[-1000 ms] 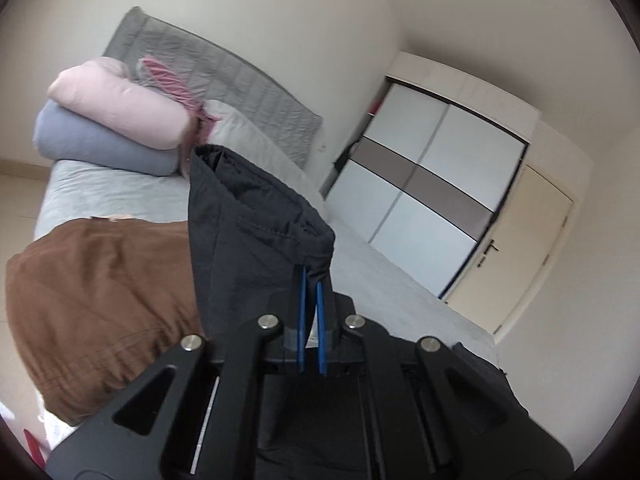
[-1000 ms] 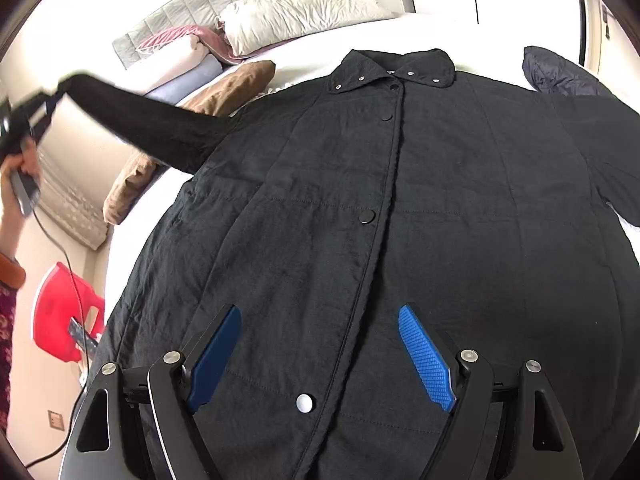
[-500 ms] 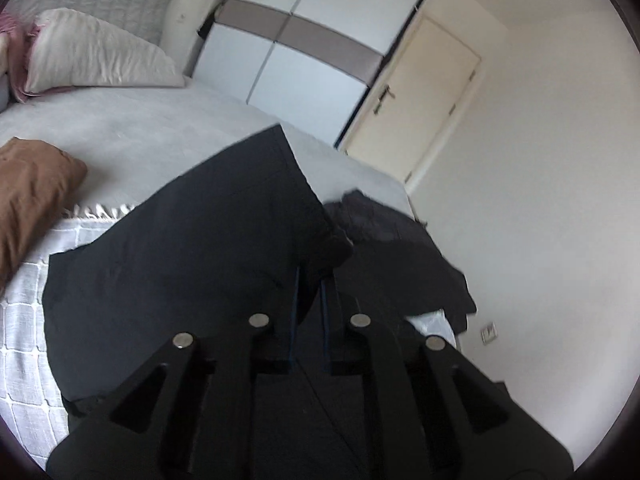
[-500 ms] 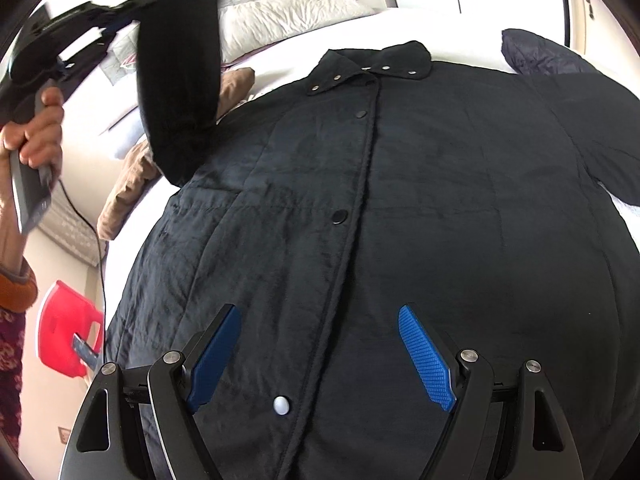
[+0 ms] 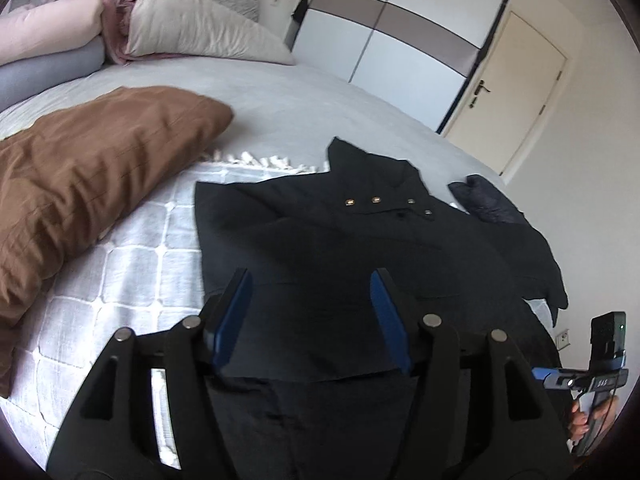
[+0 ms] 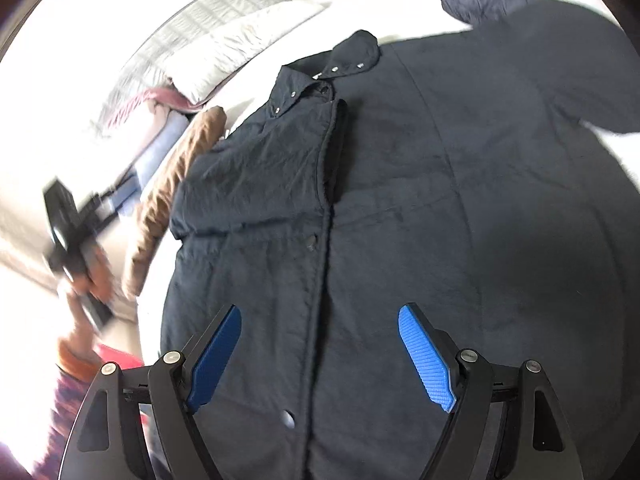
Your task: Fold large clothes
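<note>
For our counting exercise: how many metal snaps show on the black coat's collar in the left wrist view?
4 along the collar: two gold snaps at left, two duller snaps at right. Folds may hide others.

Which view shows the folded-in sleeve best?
Right wrist: the folded sleeve lies across the coat's chest in full, edges visible. Left wrist shows the same sleeve dark on dark, its lower part hidden behind the left tool.

Black coat spread flat, right hand-held gripper open above it
</note>
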The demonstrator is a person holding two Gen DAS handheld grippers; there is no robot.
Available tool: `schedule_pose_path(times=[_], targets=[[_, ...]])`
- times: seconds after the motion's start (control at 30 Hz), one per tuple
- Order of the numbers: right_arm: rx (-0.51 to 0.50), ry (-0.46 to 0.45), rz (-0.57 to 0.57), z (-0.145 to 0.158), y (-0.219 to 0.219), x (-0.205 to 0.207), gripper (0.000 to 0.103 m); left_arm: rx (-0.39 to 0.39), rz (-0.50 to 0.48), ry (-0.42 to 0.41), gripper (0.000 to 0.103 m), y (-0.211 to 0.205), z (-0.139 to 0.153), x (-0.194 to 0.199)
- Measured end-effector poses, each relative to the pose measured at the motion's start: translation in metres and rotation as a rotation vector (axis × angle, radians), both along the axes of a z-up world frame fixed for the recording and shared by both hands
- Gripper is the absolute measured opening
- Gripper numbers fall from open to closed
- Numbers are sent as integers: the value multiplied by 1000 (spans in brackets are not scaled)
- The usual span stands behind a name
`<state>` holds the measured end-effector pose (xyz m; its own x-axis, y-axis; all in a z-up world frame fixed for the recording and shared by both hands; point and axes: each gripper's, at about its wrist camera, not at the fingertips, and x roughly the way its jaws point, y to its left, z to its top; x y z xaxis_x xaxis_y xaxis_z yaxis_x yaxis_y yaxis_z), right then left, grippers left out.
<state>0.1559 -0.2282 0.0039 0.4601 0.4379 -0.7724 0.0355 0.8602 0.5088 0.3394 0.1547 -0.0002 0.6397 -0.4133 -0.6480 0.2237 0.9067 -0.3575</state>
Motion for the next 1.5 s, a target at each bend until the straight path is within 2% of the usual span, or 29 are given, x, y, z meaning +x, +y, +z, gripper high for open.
schedule_pose_path(times=[0.1,0.17,0.27,0.33,0.37,0.43,0.47,0.5,0.53,0.6,0.67,0.73,0.8,0.87,0.93,0.97,1.03,1.07,1.1,1.17,1.27,1.3,1.37,1.43,1.5], targets=[[48,15,4,-8,6,47,82,-25,41,30,62,18,-24,14],[28,-5,7,-15,10,86,82,-21,43,21,60,22,-31,19],[-28,-35,-28,-28,12,135,82,-3,33,2,51,20,-36,27],[-50,-54,-62,-41,14,169,78,1,36,-9,49,20,-37,34],[-43,-58,-69,-47,15,176,71,3,40,-16,49,20,-37,37],[-12,-69,-78,-60,23,197,39,23,48,-31,49,18,-37,45],[-46,-70,-91,-61,27,202,21,38,49,-40,49,16,-36,48],[-87,-90,-98,-58,32,204,10,46,45,-47,48,14,-35,52],[-112,-148,-81,-46,38,205,8,52,38,-56,48,11,-34,55],[-144,-269,-69,-17,44,202,7,60,21,-78,48,5,-33,61],[-252,-377,-87,11,48,200,7,69,8,-82,48,-3,-39,67],[-343,-412,-105,20,47,207,7,84,-10,-52,48,-12,-53,73],[-465,-370,-110,12,50,221,7,138,-22,12,48,-24,-76,83],[-584,-258,-64,-16,57,238,9,224,-39,70,48,-35,-96,90],[-632,-171,-37,-34,60,245,15,272,-42,49,48,-41,-90,89],[-636,-178,-51,-34,60,243,18,272,-39,49,48,-41,-83,88],[-623,-246,-103,-24,60,234,26,222,-55,20,48,-41,-68,84],[-614,-300,-120,-15,65,228,35,199,-65,-9,49,-42,-61,81],[-605,-342,-117,-8,73,227,45,181,-71,-29,52,-44,-57,78],[-593,-381,-59,-8,93,221,50,151,-91,-39,58,-49,-60,72],[-602,-340,35,-31,118,223,51,195,-104,38,60,-56,-90,72],[-622,-300,48,-46,119,228,51,205,-105,32,60,-55,-98,69],[-633,-250,34,-69,105,229,51,187,-95,4,60,-49,-97,61],[-594,-254,4,-66,90,224,51,205,-78,14,60,-47,-88,54],[-620,-244,21,-56,84,215,54,232,-69,16,63,-48,-77,42]])
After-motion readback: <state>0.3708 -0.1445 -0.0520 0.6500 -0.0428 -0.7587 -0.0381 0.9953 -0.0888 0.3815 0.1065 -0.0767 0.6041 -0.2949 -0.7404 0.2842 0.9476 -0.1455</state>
